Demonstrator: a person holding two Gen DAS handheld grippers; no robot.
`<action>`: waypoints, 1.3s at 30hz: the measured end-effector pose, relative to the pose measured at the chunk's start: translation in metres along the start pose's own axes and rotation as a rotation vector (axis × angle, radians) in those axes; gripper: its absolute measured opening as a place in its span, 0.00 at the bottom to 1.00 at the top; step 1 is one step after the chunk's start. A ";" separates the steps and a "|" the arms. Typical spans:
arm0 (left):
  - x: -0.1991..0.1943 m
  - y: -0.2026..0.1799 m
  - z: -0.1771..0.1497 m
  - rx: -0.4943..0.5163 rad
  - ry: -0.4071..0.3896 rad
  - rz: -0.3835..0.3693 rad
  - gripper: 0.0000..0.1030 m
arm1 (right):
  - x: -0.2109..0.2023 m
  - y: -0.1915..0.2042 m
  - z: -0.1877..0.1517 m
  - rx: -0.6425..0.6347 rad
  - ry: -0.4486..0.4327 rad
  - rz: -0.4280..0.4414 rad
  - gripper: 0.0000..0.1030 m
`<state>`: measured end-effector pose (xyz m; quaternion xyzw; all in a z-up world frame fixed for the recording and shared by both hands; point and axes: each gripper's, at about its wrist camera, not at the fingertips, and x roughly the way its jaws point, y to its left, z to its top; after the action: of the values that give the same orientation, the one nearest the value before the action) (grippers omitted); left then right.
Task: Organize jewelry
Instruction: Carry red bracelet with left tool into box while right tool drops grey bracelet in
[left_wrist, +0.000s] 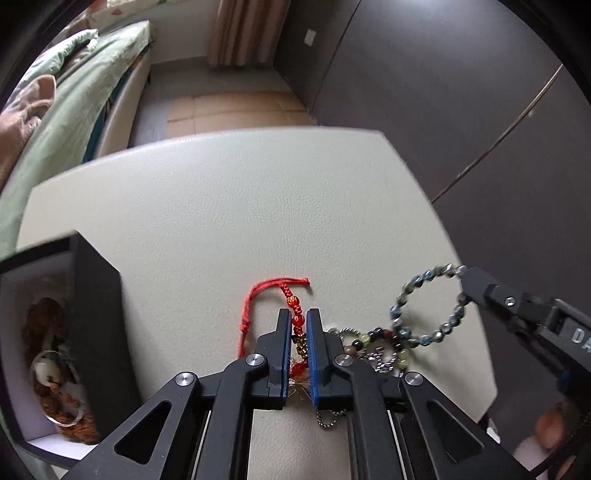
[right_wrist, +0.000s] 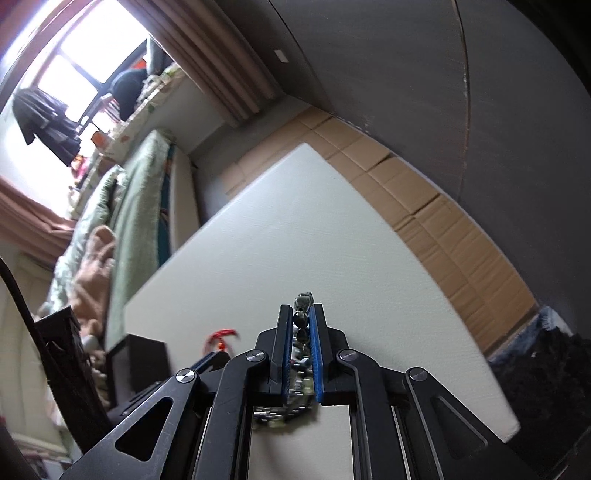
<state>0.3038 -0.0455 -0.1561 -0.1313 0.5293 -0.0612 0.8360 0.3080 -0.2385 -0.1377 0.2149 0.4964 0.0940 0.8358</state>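
A red cord bracelet (left_wrist: 275, 295) with red beads lies on the white table (left_wrist: 240, 206). My left gripper (left_wrist: 298, 317) is shut on its beaded part. To its right lies a tangle of bead strings and chains (left_wrist: 373, 350). My right gripper (right_wrist: 300, 314) is shut on a blue-grey bead bracelet (left_wrist: 424, 299), lifted as a ring above the tangle; its beads show between the blue pads (right_wrist: 303, 321). The right gripper also shows in the left wrist view (left_wrist: 466, 280). The red bracelet shows small in the right wrist view (right_wrist: 221, 338).
An open black box (left_wrist: 66, 332) with a white lining stands at the table's left, holding a brown cord piece and a clear bangle (left_wrist: 55, 387). A bed with green bedding (left_wrist: 85, 85) lies beyond the table. A dark wardrobe (left_wrist: 443, 92) stands on the right.
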 end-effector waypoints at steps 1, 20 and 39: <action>-0.007 0.001 0.001 -0.003 -0.012 -0.009 0.08 | -0.002 0.001 0.001 0.005 -0.006 0.016 0.10; -0.093 0.050 0.005 -0.074 -0.169 -0.068 0.08 | -0.024 0.062 -0.012 -0.048 -0.110 0.327 0.10; -0.117 0.115 -0.002 -0.142 -0.158 -0.039 0.08 | -0.017 0.123 -0.037 -0.180 -0.114 0.441 0.10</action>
<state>0.2469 0.0927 -0.0883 -0.2050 0.4620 -0.0290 0.8624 0.2741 -0.1252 -0.0836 0.2476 0.3792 0.3061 0.8374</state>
